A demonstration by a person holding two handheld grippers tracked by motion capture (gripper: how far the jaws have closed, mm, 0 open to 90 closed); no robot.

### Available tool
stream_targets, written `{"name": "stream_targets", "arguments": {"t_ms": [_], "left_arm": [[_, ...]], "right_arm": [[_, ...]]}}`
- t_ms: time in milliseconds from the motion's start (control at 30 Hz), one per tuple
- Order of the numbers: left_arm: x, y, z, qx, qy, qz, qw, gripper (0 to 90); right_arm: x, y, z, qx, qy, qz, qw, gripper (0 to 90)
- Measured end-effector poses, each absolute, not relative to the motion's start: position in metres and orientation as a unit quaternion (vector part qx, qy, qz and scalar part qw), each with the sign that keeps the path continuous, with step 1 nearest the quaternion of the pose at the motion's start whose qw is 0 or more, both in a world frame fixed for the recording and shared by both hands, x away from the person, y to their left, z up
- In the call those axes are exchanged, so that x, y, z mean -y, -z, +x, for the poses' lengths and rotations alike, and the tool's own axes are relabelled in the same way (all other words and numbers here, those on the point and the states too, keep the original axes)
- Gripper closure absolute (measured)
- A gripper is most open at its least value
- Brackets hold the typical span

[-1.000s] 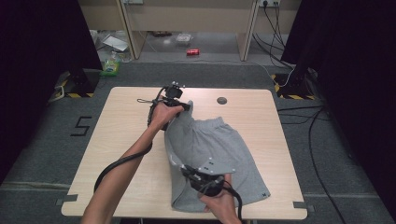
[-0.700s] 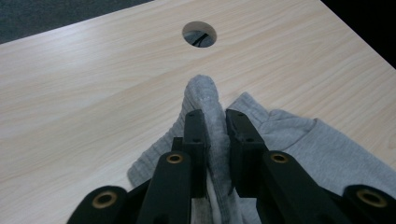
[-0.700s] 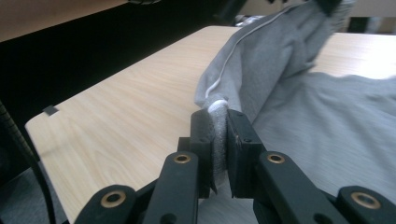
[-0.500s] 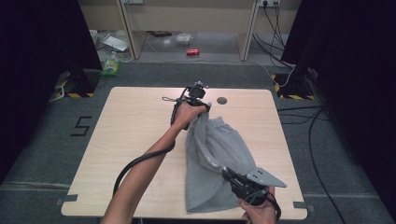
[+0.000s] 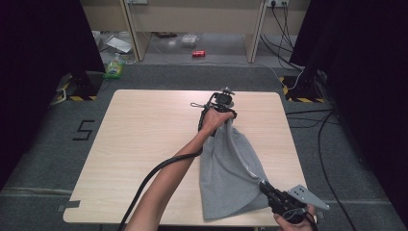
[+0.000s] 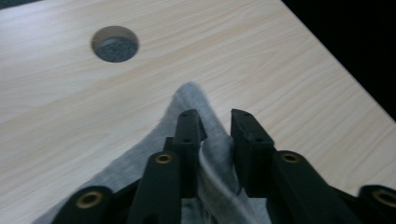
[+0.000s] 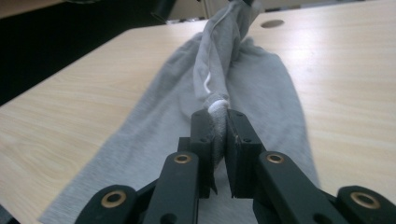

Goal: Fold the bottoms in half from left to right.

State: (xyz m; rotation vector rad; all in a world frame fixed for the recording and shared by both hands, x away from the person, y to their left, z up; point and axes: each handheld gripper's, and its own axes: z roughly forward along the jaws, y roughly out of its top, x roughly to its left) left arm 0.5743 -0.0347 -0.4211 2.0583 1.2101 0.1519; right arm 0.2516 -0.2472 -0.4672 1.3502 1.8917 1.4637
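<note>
Here the right gripper [image 7: 218,140] clenches a bunched edge of the grey garment [image 5: 231,173], while the left gripper [image 6: 215,135], its jaws just opening, stands loose around the far corner, the cloth stretched between them across the bench [image 5: 144,144].

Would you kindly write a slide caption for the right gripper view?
Right gripper clamps a bunched fold of the grey garment, stretched across the wooden table.

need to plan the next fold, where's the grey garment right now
In the high view the grey garment lies on the table's right half, stretched between the left tool at the far edge and the right tool near the front.
</note>
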Motion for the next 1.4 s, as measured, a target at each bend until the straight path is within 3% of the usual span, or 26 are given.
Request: {"name": "stream_targets", "arguments": {"t_ms": [100,567,700,767,933,1033,1267,1400], "left_arm": [[0.035,0.418,0.572,-0.467,-0.061,0.797,0.377,52.7],[-0.033,0.433,0.565,-0.473,-0.065,0.806,0.35,42.3],[-0.053,0.448,0.563,-0.486,-0.057,0.8,0.348,40.6],[-0.062,0.452,0.562,-0.489,-0.057,0.797,0.348,39.9],[-0.073,0.459,0.557,-0.493,-0.058,0.795,0.349,38.4],[-0.076,0.462,0.552,-0.488,-0.065,0.798,0.347,37.4],[-0.086,0.471,0.55,-0.492,-0.069,0.797,0.343,36.0],[-0.091,0.473,0.548,-0.496,-0.066,0.791,0.353,35.6]], "right_arm": [[0.253,0.472,0.252,-0.675,-0.512,0.492,0.199,83.0],[0.276,0.486,0.247,-0.682,-0.462,0.528,0.207,83.1],[0.279,0.486,0.246,-0.681,-0.454,0.535,0.208,76.3],[0.276,0.481,0.248,-0.681,-0.449,0.534,0.222,67.2],[0.258,0.474,0.266,-0.713,-0.416,0.509,0.245,60.6],[0.252,0.481,0.278,-0.737,-0.379,0.503,0.245,65.1],[0.269,0.496,0.276,-0.753,-0.346,0.516,0.216,85.7],[0.273,0.486,0.271,-0.743,-0.373,0.511,0.22,87.3]]}}
